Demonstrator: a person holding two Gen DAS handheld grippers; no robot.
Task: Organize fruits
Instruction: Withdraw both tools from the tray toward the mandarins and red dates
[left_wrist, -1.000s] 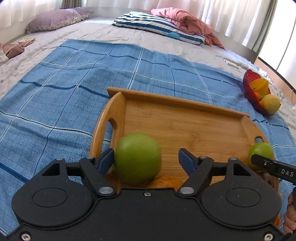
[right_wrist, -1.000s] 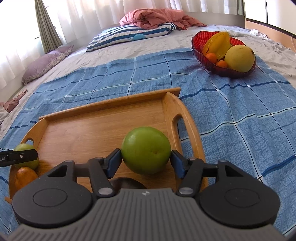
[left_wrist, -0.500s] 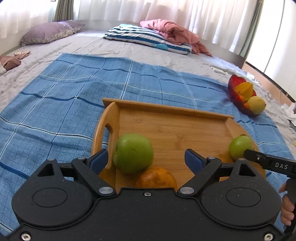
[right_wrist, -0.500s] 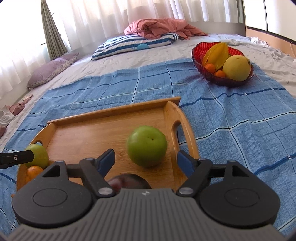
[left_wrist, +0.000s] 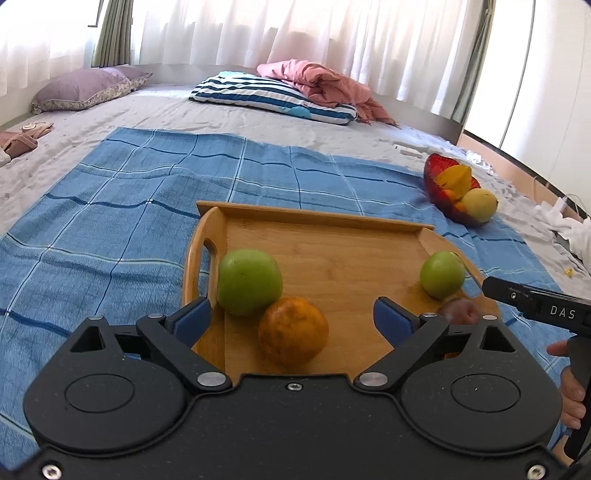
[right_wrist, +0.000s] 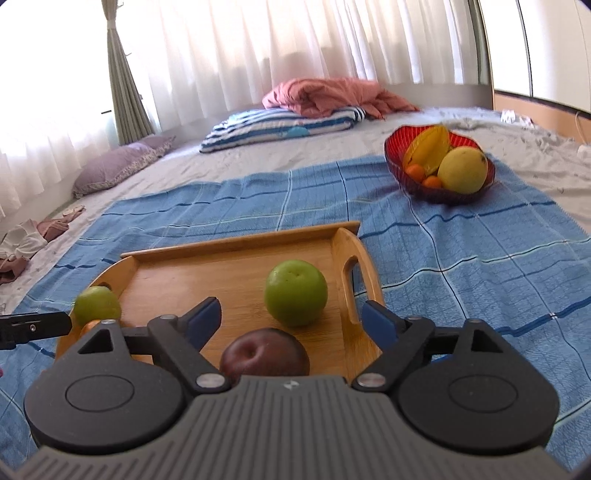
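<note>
— Left wrist view first: what does it give?
— Its left gripper (left_wrist: 291, 317) has just been opening; the blue fingers (left_wrist: 192, 321) stand wide apart and press on nothing. A round green apple (left_wrist: 249, 281) sits on the rectangular wooden tray with cut-out handles (left_wrist: 325, 240), by the left handle, touching a round orange fruit (left_wrist: 293, 331) nearer the camera.
— And on the right?
— The right gripper (right_wrist: 291, 319) has also just been opening, its jaws wide with nothing clamped. A second green apple (right_wrist: 296, 292) rests free on the tray beyond them, near the right handle, with a dark red plum-like fruit (right_wrist: 264, 352) close to the gripper body.
— Anything farther off?
— A red glass bowl (right_wrist: 395, 155) holding a yellow starfruit, a yellow mango and small oranges sits far right on the blue checked cloth (right_wrist: 461, 266), well apart from the tray. A hand (left_wrist: 572, 391) holds the other gripper's handle at the left view's right edge.
</note>
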